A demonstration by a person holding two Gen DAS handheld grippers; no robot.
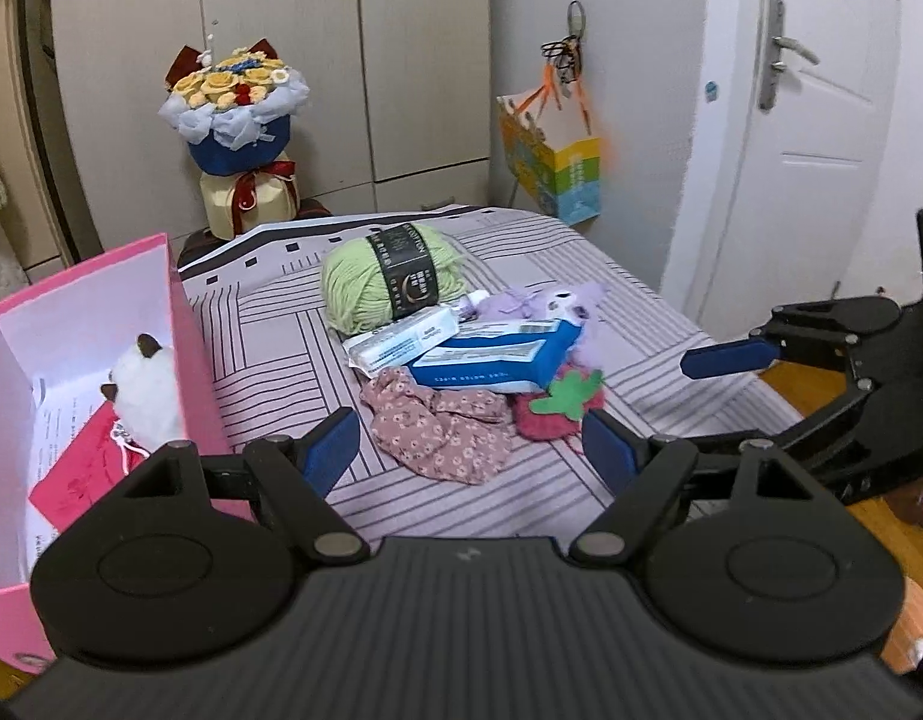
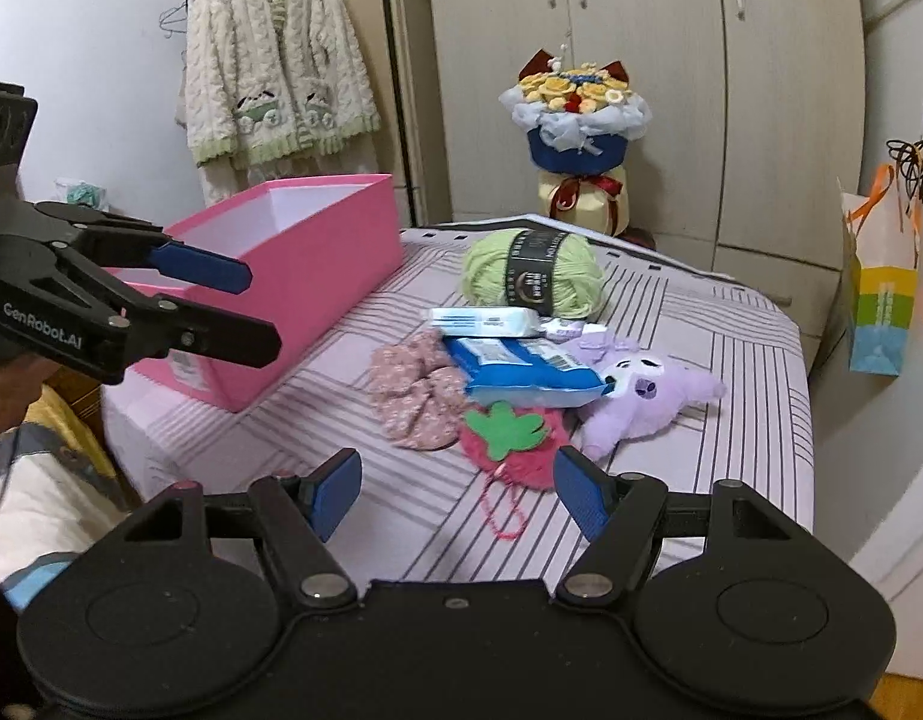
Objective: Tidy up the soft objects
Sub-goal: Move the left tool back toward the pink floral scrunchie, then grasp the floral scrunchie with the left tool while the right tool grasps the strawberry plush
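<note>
Looking down at a striped bed [image 2: 731, 420] with a heap of soft things in the middle and a pink box [image 2: 293, 276] at its left side. Holding the left gripper [image 1: 470, 450] with fingers spread wide and nothing between them, just in front of the flowery cloth [image 1: 443, 426]. Holding the right gripper [image 2: 458, 495] spread wide and empty too, just in front of the red strawberry toy [image 2: 515, 444] with its green leaf. Seeing a blue packet [image 2: 521, 372] lying on top of the cloth and the strawberry, a white packet [image 2: 485, 321] behind it, a purple plush toy [image 2: 647, 402] to the right, and a green ball of yarn [image 2: 533, 276] at the back. Spotting a white plush toy [image 1: 143, 390] already sitting inside the box. Probably reaching for the first grab now. Best going for the nearest soft thing, pinching it in its fat middle, not at a thin edge or the pink loop. Watching the blue packet, likely sliding off when things under it get pulled. Lifting slowly, then carrying over the box wall and letting go low inside. Keeping the two grippers apart, not bumping.
</note>
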